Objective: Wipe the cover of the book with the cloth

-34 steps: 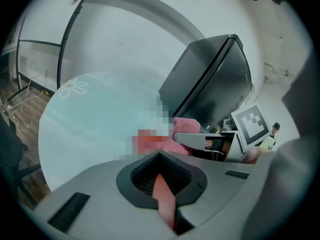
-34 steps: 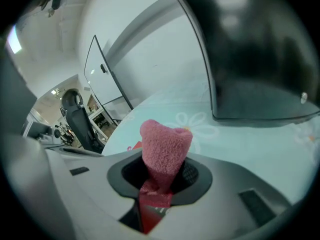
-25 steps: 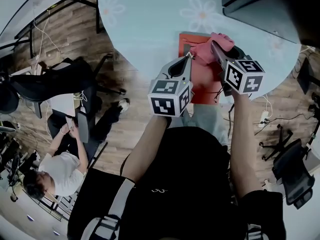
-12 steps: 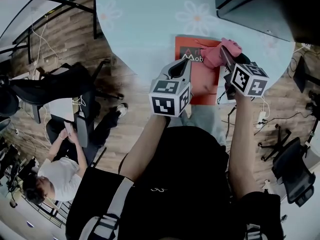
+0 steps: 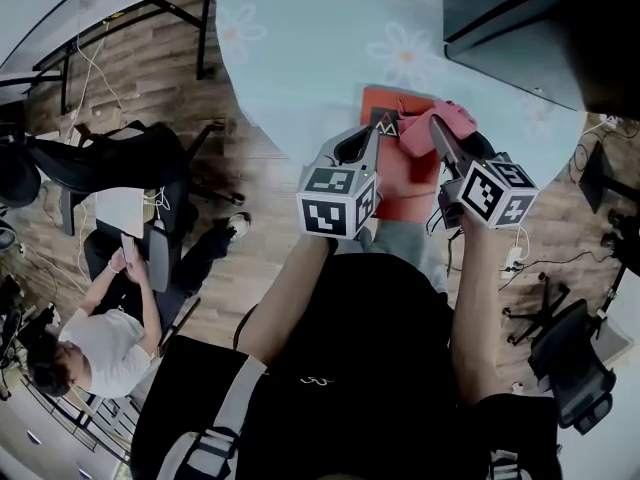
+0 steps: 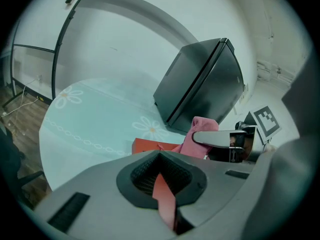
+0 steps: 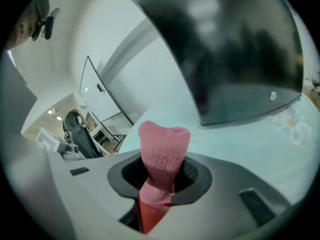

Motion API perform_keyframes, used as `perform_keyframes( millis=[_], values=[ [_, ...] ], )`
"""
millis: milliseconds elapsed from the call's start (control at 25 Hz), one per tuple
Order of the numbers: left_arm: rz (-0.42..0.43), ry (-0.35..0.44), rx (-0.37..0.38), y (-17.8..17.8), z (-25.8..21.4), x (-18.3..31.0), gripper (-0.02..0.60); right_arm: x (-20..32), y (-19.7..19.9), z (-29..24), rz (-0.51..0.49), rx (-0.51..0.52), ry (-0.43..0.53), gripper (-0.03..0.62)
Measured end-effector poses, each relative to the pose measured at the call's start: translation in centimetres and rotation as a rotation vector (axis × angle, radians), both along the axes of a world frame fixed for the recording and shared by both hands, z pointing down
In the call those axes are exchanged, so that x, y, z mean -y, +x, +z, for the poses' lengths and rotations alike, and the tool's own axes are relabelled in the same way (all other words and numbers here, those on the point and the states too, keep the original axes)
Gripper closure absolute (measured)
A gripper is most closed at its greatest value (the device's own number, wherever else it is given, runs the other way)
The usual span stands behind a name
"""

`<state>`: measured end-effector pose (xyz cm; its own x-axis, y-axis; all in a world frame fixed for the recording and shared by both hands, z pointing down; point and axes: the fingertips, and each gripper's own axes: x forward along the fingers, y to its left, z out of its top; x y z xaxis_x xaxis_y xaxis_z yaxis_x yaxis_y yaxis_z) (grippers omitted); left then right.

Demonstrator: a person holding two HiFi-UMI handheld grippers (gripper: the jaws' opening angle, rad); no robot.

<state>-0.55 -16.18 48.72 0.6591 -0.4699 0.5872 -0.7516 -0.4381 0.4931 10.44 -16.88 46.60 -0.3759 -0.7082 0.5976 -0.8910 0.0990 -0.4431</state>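
At the near edge of the pale flowered tabletop [image 5: 300, 48], the left claw [image 5: 371, 131] is drawn almost together, with a red sliver showing through its slit. It seems to press on the left edge of the red book [image 5: 404, 175]. Just to the right, the right claw [image 5: 437, 126] clamps a pink terry cloth [image 5: 424, 131] down on the cover. White lettering shows only in the head view. The right gripper view shows the cloth standing bunched inside the claw. Beyond sits a dark case [image 6: 200, 84].
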Motion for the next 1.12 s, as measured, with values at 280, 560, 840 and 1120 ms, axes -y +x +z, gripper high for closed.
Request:
perform_keyframes(
  millis=[280, 560, 840, 1120],
  values=[
    [-0.08, -0.013, 0.023, -3.4, 0.8, 0.0, 0.568, 0.4, -8.0, 0.1, -0.185, 0.064, -0.004, 0.49],
    [-0.129, -0.038, 0.045, -5.8, 2.0, -0.6, 0.568, -0.4, -12.0, 2.1, -0.285, 0.086, -0.065, 0.49],
    [-0.126, -0.062, 0.054, -5.8, 2.8, -1.5, 0.568, -1.4, -12.1, 4.7, -0.31, 0.064, -0.136, 0.49],
    [-0.089, -0.085, 0.06, -5.0, 3.8, -2.4, 0.568, -1.7, -11.5, 6.1, -0.334, 0.027, -0.153, 0.488]
  ],
)
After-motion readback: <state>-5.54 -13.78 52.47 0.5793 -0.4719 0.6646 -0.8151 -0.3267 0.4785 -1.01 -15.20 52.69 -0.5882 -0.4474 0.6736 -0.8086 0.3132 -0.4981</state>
